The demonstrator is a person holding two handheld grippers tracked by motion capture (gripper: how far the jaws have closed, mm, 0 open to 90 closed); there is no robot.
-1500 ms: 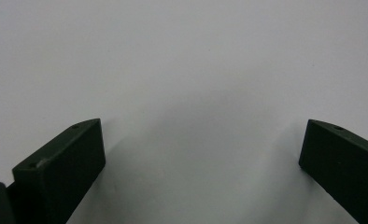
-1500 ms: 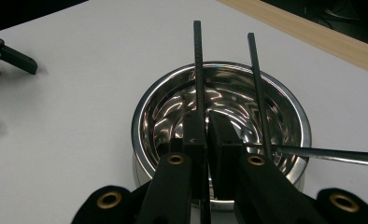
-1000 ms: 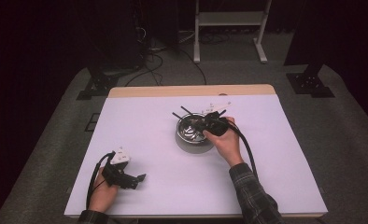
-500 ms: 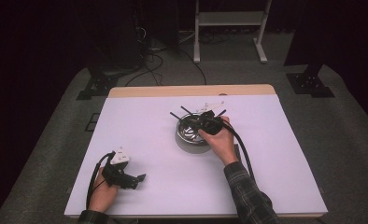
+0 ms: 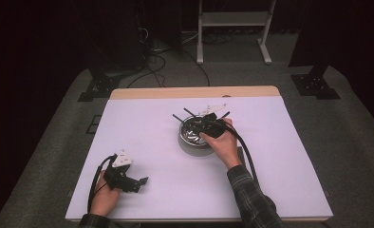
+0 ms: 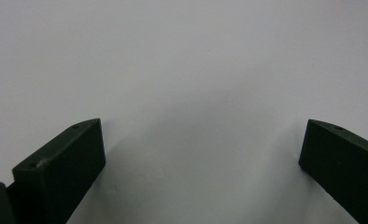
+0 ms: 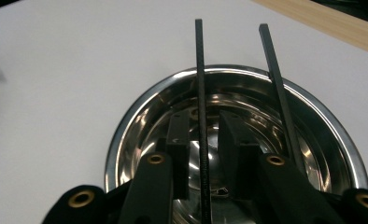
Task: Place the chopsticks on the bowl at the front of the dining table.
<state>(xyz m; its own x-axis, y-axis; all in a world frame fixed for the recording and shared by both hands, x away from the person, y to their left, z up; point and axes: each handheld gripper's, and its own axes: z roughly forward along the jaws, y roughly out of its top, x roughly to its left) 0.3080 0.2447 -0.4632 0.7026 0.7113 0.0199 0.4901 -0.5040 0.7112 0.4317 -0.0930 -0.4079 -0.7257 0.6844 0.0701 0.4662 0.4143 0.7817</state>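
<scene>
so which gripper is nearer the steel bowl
Right. The right gripper reaches into the steel bowl, its jaws just opening around a black stick. The left gripper rests apart on the white table, near its front left corner.

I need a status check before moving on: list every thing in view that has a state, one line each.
Steel bowl: upright on the white table, black sticks in it.
Middle stick: leaning on the far rim, between the right gripper's jaws, which have just been opening; pads clear of it.
Second stick: leaning on the rim, free.
Left gripper: jaws wide open, nothing between them.
</scene>
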